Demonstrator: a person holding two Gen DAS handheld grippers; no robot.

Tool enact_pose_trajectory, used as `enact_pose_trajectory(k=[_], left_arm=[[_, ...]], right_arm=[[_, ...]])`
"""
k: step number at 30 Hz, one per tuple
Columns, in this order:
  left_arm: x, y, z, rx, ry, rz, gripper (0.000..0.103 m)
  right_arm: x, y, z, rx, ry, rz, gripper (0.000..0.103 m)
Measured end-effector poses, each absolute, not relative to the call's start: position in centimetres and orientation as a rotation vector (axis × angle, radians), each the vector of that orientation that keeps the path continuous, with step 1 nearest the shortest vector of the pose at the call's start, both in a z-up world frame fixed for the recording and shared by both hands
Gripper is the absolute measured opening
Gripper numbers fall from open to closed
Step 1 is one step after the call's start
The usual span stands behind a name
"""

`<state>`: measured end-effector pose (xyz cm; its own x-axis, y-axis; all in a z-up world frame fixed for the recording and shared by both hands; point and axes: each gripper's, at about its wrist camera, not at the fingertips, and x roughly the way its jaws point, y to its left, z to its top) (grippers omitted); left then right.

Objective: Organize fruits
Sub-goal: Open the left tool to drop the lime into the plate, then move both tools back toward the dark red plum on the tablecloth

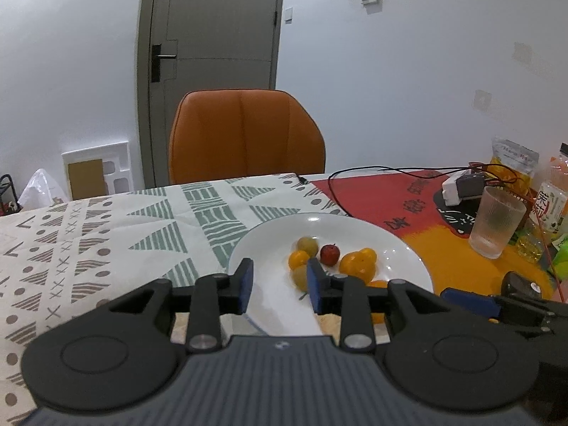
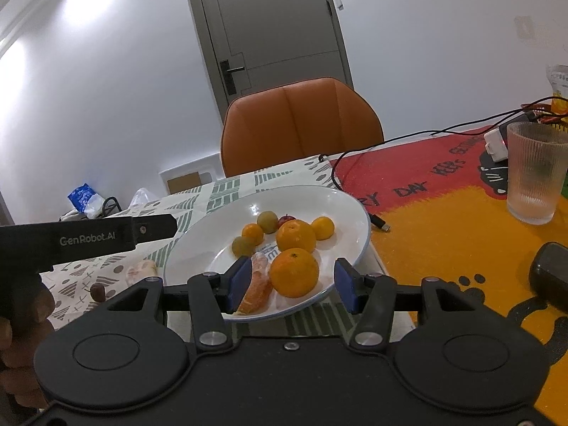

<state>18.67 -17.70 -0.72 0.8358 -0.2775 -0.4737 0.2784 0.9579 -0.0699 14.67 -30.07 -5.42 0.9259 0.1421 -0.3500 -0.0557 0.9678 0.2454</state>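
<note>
A white plate on the patterned cloth holds two big oranges, small mandarins, greenish plums, a little red apple and a peeled orange piece. My right gripper stands open at the plate's near rim. The front orange sits between its blue pads with a gap on the right side. My left gripper is open over the plate's left part with nothing between its pads. Its right pad stands beside a plum. Its black casing shows in the right wrist view.
Beside the plate on the cloth lie a pale peeled piece and a small brown fruit. A ribbed glass, a black cable and a dark object sit on the red-orange mat. An orange chair stands behind the table.
</note>
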Motion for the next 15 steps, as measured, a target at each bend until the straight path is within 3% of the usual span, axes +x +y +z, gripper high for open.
enact_pose_trajectory(k=[13, 15], left_arm=[[17.9, -14.5, -0.9, -0.020, 0.523, -0.229, 0.048], [17.8, -14.0, -0.9, -0.023, 0.529, -0.212, 0.056]], right_arm=[[14.6, -28.1, -4.8, 0.216, 0.365, 0.138, 0.056], [14.6, -27.9, -4.8, 0.218, 0.367, 0.142, 0.057]])
